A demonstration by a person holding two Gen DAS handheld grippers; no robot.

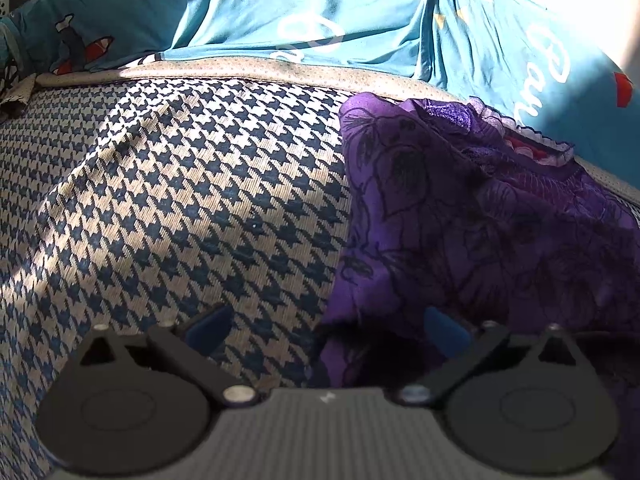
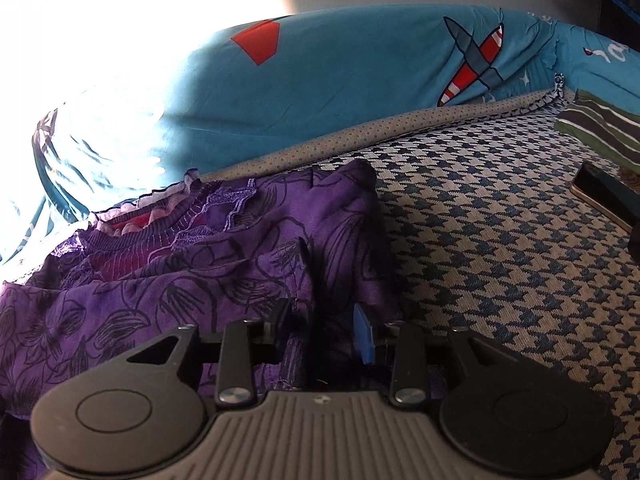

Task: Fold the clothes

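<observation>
Left wrist view: left gripper point(image 1: 326, 326) spread wide and grasping nothing, one blue pad over the houndstooth cover point(image 1: 180, 184), the other over the near edge of the purple floral garment point(image 1: 460, 216). Garment lying rumpled on the right of the cover, lace neckline toward the teal printed bedding point(image 1: 320, 12) behind. Best handled by closing low on that near edge only, catching a single layer, not the cover beneath.

Right wrist view: right gripper point(image 2: 324, 334) partly parted, a raised fold of the purple garment standing between the pads; pads apparently not pressing it, so judged released rather than clenched. Worth smoothing the ridge flat before the next fold, keeping the hem square. Striped folded cloth point(image 2: 600, 134) and a dark phone point(image 2: 602, 196) far right on the cover, well apart from the garment.

No containers visible in either view; nothing stored in anything
</observation>
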